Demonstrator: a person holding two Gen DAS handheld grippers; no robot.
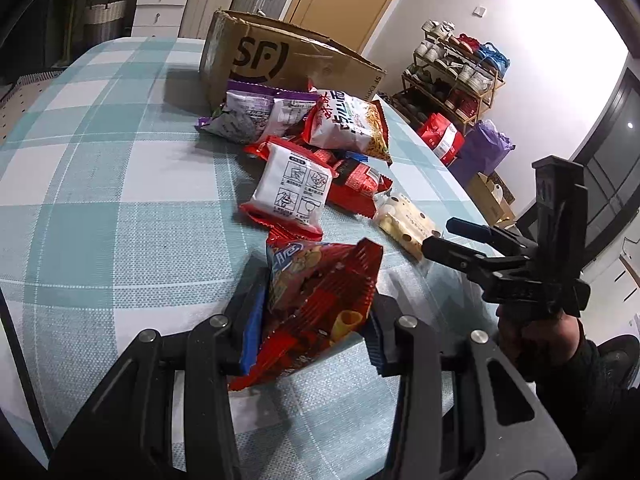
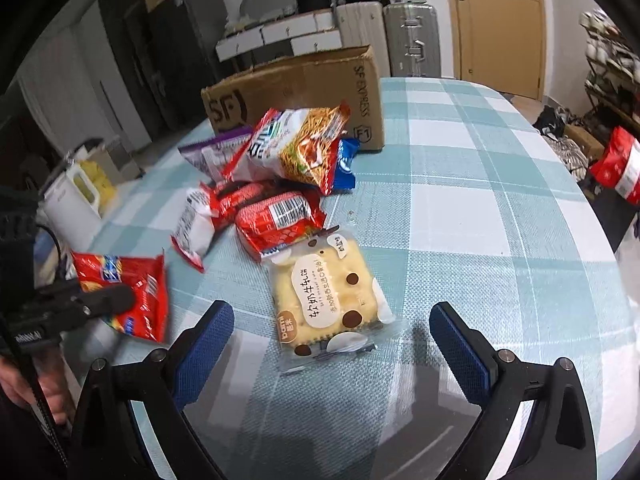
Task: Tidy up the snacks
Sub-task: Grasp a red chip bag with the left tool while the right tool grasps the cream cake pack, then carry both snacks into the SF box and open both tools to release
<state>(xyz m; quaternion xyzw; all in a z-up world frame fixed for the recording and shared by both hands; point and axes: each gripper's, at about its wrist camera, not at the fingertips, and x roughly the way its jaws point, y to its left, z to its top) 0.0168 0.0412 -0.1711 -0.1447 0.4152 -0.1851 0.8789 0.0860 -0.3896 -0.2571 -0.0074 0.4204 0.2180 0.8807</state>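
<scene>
My left gripper [image 1: 312, 320] is shut on a red snack bag [image 1: 320, 304] and holds it just above the checked tablecloth [image 1: 100, 200]; the bag also shows in the right wrist view [image 2: 128, 292]. My right gripper [image 2: 332, 344] is open and empty, its fingers on either side of a yellow cracker pack [image 2: 328, 296], also seen in the left wrist view [image 1: 404, 220]. A pile of snack packs [image 1: 312, 152] lies in front of a cardboard SF box [image 1: 272, 56], which shows in the right wrist view too [image 2: 296, 88].
A white kettle [image 2: 72, 200] stands at the table's left edge. A shoe rack [image 1: 456, 76], a red bag [image 1: 440, 140] and a purple bag [image 1: 480, 152] stand beyond the table's right edge. Suitcases [image 2: 408, 36] and a door [image 2: 500, 20] are behind.
</scene>
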